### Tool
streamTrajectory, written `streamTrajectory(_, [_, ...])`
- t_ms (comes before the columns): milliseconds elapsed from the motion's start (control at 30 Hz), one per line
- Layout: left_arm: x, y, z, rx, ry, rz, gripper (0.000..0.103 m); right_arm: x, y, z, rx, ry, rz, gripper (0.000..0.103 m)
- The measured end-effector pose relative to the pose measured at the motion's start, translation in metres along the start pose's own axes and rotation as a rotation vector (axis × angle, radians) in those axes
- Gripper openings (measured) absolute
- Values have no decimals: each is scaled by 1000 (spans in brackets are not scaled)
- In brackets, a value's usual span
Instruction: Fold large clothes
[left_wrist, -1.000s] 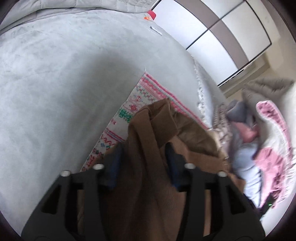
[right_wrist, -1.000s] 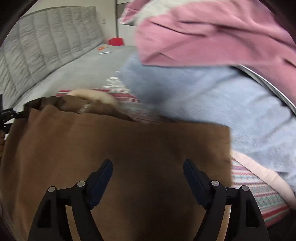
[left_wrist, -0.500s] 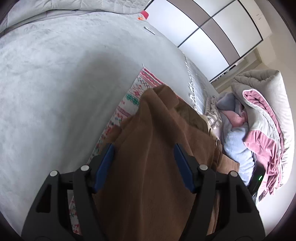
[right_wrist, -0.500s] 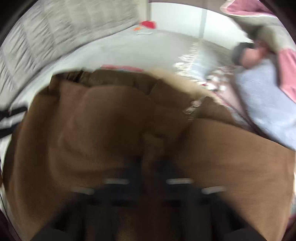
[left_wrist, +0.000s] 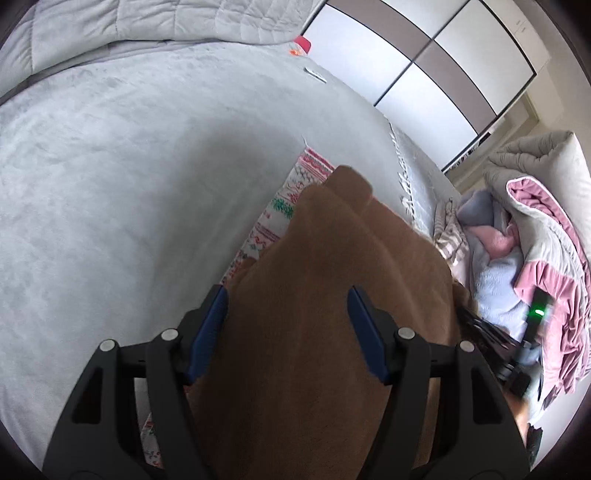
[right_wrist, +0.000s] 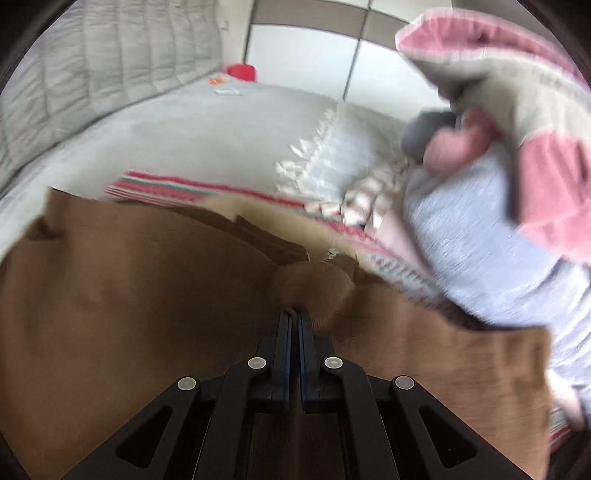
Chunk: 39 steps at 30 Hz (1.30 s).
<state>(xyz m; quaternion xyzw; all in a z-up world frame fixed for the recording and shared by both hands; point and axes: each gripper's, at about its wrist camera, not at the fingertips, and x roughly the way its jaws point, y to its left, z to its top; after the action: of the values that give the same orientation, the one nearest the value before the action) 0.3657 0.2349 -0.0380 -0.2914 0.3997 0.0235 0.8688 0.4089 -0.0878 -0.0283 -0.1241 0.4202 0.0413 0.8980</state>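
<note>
Brown garment pinched in the clenched right hand-held gripper, its bulk spreading toward nine o'clock, while the released left hand-held gripper straddles its far fold.

Upper left of the left wrist view: bare grey bedspread, open passage. Right edge: heaped laundry pile blocks. Centre: brown garment covers the patterned blanket.

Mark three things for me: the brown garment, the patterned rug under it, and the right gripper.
brown garment (left_wrist: 314, 350): left wrist view, on the broad cloth between the open fingers.
patterned rug (left_wrist: 291, 192): left wrist view, on the bare strip beside the garment.
right gripper (right_wrist: 293, 314): right wrist view, at the closed fingertips pinching cloth.
</note>
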Motion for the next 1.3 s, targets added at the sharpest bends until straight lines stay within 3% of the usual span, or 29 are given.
streamTrajectory(100, [3, 2, 0, -9, -14, 17, 68, 22, 6, -13, -8, -2, -14, 2])
streamTrajectory(267, [10, 8, -5, -16, 14, 47, 68, 20, 13, -5, -36, 12, -43, 5])
streamTrajectory(300, [6, 10, -3, -28, 19, 47, 68, 13, 10, -4, -27, 14, -20, 10])
streamTrajectory(367, [-14, 14, 3, -30, -3, 51, 68, -13, -8, -5, 55, 14, 91, 28])
streamTrajectory(433, [-41, 14, 7, -9, -52, 76, 68, -60, -42, -22, 173, -50, 186, 63])
streamTrajectory(533, [-70, 16, 3, 5, -38, 82, 72, -122, -91, -67, 221, -75, 168, 71])
streamTrajectory(600, [-85, 17, -9, 6, 3, 63, 78, -148, -123, -103, 239, -42, 129, 71])
streamTrajectory(767, [-89, 21, -43, -28, 55, 61, 78, -176, -209, -199, 450, 20, 22, 71])
streamTrajectory(867, [-70, 24, -58, -59, 81, 91, 78, -162, -221, -231, 476, 54, 89, 69])
streamTrajectory(900, [-61, 26, -64, -74, 92, 113, 78, -153, -219, -233, 483, 55, 171, 56])
streamTrajectory(933, [-56, 27, -67, -82, 85, 119, 78, -147, -220, -233, 487, 49, 196, 26])
streamTrajectory(967, [-54, 28, -69, -88, 72, 123, 70, -139, -220, -231, 500, 49, 182, 15])
streamTrajectory(1000, [-50, 28, -70, -81, 56, 135, 60, -133, -222, -228, 516, 51, 180, 11])
streamTrajectory(1067, [-47, 24, -67, -37, 40, 167, 26, -134, -224, -221, 525, 19, 184, 8])
streamTrajectory(1200, [-49, 12, -61, 5, -13, 179, 16, -147, -225, -194, 528, -71, 191, 7])
streamTrajectory(1300, [-44, 11, -61, 17, -16, 198, 15, -134, -222, -188, 525, -52, 170, 7])
